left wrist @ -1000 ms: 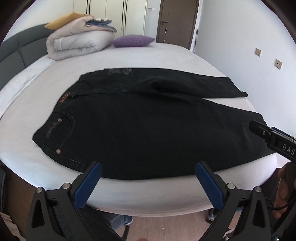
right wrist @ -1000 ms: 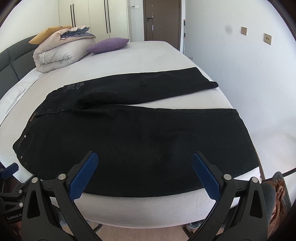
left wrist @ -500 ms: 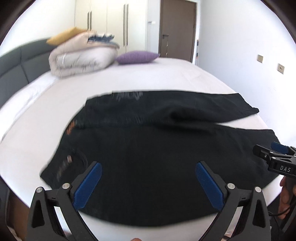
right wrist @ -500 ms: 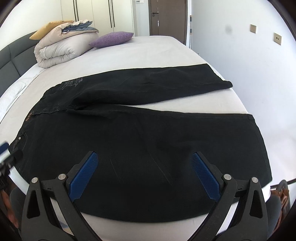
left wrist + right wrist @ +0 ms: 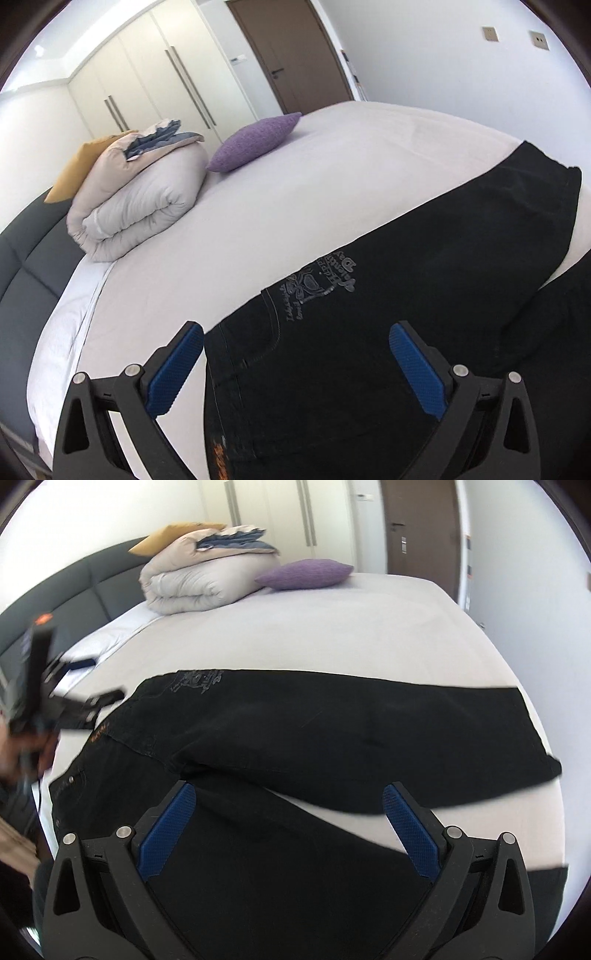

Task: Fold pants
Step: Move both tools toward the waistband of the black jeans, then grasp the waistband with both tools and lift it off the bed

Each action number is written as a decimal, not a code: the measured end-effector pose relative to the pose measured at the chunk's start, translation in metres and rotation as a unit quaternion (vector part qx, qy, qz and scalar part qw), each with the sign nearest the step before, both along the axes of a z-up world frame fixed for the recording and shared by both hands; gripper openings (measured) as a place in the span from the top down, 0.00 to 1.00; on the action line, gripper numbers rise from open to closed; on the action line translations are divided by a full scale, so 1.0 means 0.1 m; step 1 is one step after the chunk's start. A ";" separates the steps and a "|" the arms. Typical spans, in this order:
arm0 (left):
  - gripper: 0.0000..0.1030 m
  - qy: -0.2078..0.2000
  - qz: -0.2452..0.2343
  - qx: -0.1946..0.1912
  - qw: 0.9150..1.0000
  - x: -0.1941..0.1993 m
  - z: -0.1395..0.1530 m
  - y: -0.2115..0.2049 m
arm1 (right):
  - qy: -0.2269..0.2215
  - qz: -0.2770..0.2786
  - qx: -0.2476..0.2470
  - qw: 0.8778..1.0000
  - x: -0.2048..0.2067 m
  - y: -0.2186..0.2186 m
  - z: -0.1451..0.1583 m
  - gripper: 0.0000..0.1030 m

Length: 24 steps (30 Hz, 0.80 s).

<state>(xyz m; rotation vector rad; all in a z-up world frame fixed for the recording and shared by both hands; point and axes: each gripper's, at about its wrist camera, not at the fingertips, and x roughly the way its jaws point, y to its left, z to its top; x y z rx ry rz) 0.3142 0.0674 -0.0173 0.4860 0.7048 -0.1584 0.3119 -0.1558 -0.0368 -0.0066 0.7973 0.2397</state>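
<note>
Lying on white bed (image 5: 332,635), black pants (image 5: 295,738), grey headboard (image 5: 74,590), wardrobe (image 5: 155,85)

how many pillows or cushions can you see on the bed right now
2. A purple cushion lies at the far side of the bed, beside the rolled duvet. A yellow pillow is wedged behind that duvet, partly hidden; more could sit behind it.

Your left gripper (image 5: 92,705) is motion-blurred at the frame's left edge in the right wrist view, so can't tell its jaw state there. Pants (image 5: 388,350) run off the bottom & right edges in the left wrist view; the leg hem beyond the print is cut off. Orange waistband label (image 5: 219,452) too smeared to read.
</note>
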 end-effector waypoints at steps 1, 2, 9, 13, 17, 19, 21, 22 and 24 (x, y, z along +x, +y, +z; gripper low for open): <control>0.17 0.016 -0.011 0.008 1.000 0.23 -0.03 0.06 | 0.001 0.011 -0.001 1.000 0.03 0.00 -0.04 0.00; 0.30 0.032 -0.019 0.011 0.999 0.39 -0.07 0.10 | 0.003 0.022 0.000 1.000 0.06 0.01 -0.07 0.00; 0.49 0.154 -0.072 0.028 0.985 1.31 -0.50 0.32 | 0.030 0.114 0.007 0.993 0.33 0.11 -0.34 0.11; 0.40 0.194 -0.075 0.055 0.977 1.65 -0.70 0.41 | 0.047 0.150 0.006 0.988 0.56 0.17 -0.43 0.22; 0.40 0.236 -0.094 0.055 0.966 1.77 -0.94 0.41 | 0.052 0.171 0.013 0.984 0.67 0.22 -0.41 0.25; 0.38 0.252 -0.093 0.040 0.962 1.82 -1.02 0.43 | 0.055 0.181 0.018 0.982 0.72 0.25 -0.43 0.28; 0.38 0.267 -0.084 0.014 0.960 1.86 -1.04 0.51 | 0.060 0.203 0.012 0.977 0.64 0.30 -0.43 0.37; 0.40 0.274 -0.082 0.003 0.958 1.87 -1.06 0.53 | 0.061 0.212 0.006 0.975 0.51 0.22 -0.43 0.41; 0.59 0.281 -0.087 -0.011 0.956 1.86 -1.08 0.53 | 0.058 0.233 -0.013 0.971 0.58 0.30 -0.41 0.48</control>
